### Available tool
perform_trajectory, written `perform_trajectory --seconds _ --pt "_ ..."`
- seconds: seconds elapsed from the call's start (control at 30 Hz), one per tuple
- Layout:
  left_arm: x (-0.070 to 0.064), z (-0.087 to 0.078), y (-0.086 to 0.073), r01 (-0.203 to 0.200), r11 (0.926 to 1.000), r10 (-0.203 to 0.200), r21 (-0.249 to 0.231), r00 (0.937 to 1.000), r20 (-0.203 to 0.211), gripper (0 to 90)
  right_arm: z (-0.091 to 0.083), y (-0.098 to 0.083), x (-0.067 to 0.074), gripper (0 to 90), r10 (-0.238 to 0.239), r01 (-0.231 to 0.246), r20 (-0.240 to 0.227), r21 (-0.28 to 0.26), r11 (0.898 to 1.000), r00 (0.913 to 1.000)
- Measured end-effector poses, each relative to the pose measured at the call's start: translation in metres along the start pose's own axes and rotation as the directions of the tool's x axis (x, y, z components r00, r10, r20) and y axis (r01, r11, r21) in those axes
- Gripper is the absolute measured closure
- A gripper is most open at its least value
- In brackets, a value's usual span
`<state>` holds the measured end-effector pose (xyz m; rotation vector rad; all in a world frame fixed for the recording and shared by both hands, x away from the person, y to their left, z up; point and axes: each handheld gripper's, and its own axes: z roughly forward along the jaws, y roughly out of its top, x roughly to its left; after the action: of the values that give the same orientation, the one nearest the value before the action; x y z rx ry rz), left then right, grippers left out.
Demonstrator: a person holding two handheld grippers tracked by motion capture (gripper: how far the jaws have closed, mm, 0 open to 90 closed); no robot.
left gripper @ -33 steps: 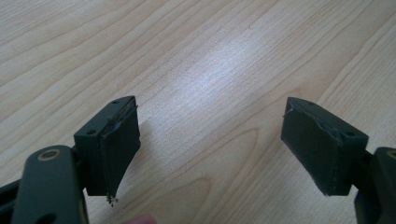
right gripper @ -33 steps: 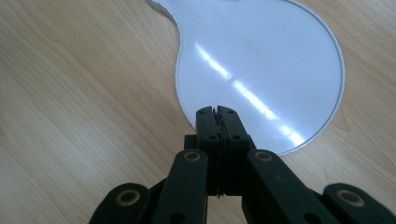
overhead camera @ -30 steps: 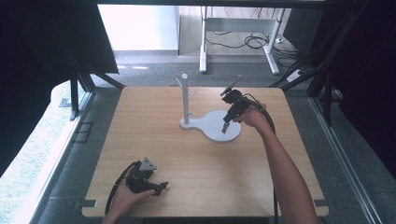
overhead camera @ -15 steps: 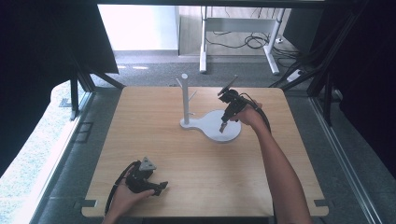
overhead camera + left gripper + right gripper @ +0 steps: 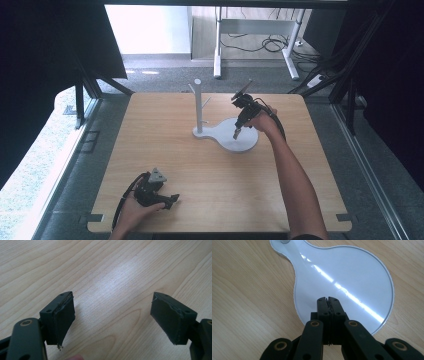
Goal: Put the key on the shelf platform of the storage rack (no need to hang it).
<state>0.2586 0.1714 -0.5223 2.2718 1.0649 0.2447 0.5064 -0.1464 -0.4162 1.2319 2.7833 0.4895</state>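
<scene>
Right gripper [image 5: 236, 134] has eased lower and closer toward white stand base [image 5: 347, 280], jaws pressed together, empty; base directly beneath tips, post [image 5: 198, 105] beyond them. Likely about to press or touch base. Left gripper [image 5: 172, 201] unmoved, jaws apart, bare table [image 5: 120, 277] between.

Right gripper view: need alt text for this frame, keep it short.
The right gripper, its two black jaws shut together with nothing between them, points down at the round part of a glossy white stand base on a light wooden table. The base narrows toward the top left, where the foot of its post shows at the frame edge.
</scene>
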Motion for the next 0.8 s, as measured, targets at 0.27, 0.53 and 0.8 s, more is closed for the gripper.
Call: perform_trajectory --seconds 0.27,0.53,0.8 --pt "0.000 0.001 0.000 0.000 1.0000 0.000 0.002 1.0000 0.002 20.0 0.009 0.002 -0.002 89.9 0.010 -0.010 0.002 0.006 1.000 0.9999" --pt "-0.001 0.002 0.000 -0.002 1.0000 0.002 0.005 1.0000 0.001 19.9 0.019 0.002 -0.007 89.9 0.033 -0.032 0.025 -0.009 0.999 0.9991" --pt "-0.001 0.003 0.000 -0.003 1.0000 0.003 0.009 1.0000 0.004 20.0 0.030 -0.001 -0.013 89.8 0.057 -0.056 0.041 -0.009 0.998 0.9975"
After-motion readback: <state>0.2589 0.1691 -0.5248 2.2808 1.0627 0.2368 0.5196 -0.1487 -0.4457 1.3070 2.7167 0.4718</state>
